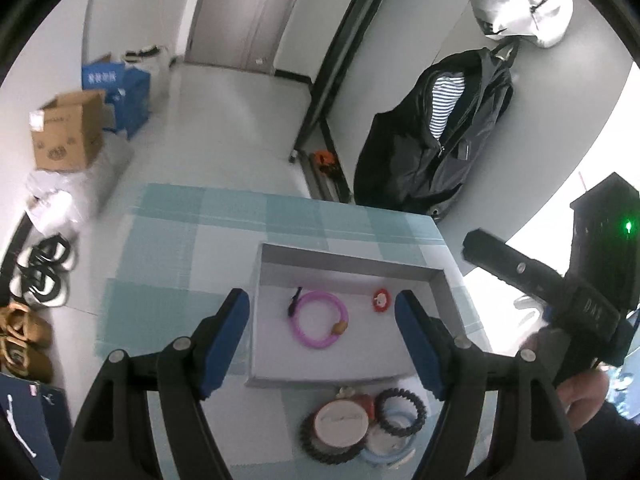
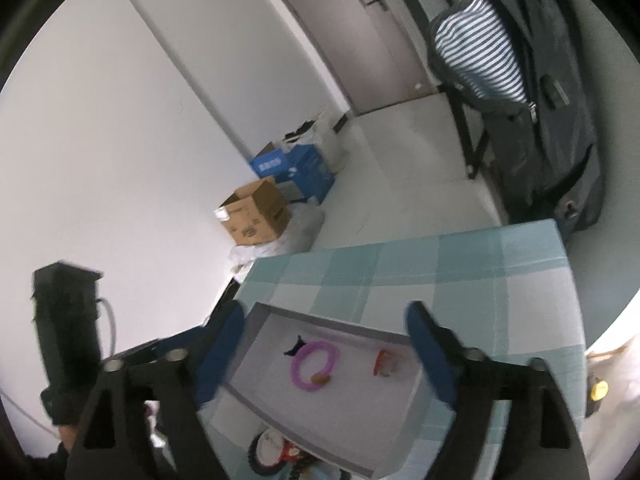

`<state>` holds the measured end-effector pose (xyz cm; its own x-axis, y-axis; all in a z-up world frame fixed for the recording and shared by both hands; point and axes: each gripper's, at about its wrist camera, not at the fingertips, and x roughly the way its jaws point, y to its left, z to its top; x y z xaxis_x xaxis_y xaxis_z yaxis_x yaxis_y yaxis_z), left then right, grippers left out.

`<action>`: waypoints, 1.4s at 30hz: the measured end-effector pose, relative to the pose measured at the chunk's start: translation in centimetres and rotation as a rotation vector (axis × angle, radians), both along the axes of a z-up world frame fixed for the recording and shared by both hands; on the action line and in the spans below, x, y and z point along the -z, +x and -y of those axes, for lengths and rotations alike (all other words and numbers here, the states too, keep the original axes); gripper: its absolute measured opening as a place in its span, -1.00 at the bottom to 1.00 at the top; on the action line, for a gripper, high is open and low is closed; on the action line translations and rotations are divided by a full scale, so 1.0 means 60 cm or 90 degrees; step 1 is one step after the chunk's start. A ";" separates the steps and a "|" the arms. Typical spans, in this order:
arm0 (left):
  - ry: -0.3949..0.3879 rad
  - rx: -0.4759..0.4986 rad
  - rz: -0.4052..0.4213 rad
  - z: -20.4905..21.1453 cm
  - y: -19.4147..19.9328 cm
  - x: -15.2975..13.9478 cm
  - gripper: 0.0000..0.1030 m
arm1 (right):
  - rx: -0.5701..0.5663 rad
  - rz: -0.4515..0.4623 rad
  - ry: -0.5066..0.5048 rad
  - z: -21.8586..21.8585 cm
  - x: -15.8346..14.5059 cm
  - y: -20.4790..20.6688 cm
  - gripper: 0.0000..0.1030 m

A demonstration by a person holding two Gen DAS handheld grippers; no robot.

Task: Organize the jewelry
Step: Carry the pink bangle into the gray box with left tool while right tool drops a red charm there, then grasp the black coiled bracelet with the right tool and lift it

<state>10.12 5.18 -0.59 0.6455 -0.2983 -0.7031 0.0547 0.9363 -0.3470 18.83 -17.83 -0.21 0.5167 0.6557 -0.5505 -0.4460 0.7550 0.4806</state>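
Observation:
A shallow grey tray [image 1: 352, 262] sits on a table with a teal checked cloth [image 1: 168, 240]. In the tray lie a pink ring bracelet [image 1: 319, 319] with a black clip, and a small red piece [image 1: 381, 300]. A pile of bracelets [image 1: 360, 426], black beaded, pale blue and a round white piece, lies on the cloth in front of the tray. My left gripper [image 1: 322, 340] is open and empty, above the tray's front part. My right gripper [image 2: 326, 354] is open and empty, above the same tray [image 2: 320, 322]; the pink bracelet [image 2: 314, 364], the red piece [image 2: 384, 362] and the pile [image 2: 276, 454] show below it.
The right gripper's body [image 1: 560, 292] is held at the right of the table. Cardboard and blue boxes [image 1: 68, 136] stand on the floor at the left, with shoes [image 1: 28, 336] nearer. A dark jacket [image 1: 436, 136] hangs beyond the table's far edge.

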 end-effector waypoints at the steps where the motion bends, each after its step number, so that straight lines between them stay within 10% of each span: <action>1: 0.006 0.001 0.008 0.003 -0.005 -0.002 0.38 | 0.007 0.010 -0.005 0.001 -0.002 -0.003 0.76; 15: 0.103 -0.051 0.016 0.024 -0.092 -0.004 0.39 | 0.011 0.091 -0.084 0.024 -0.021 -0.140 0.96; 29: 0.054 -0.090 -0.030 0.020 -0.156 0.035 0.40 | -0.049 0.014 -0.132 0.003 0.051 -0.232 0.97; 42: 0.079 -0.065 -0.047 0.010 -0.159 0.072 0.41 | -0.014 -0.076 -0.135 -0.021 0.114 -0.170 0.94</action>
<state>0.59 4.57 -4.92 0.6138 -0.1413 -0.7767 -0.0648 0.9715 -0.2280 8.65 -16.54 -7.03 0.4264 0.5296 -0.7333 -0.4128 0.8353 0.3633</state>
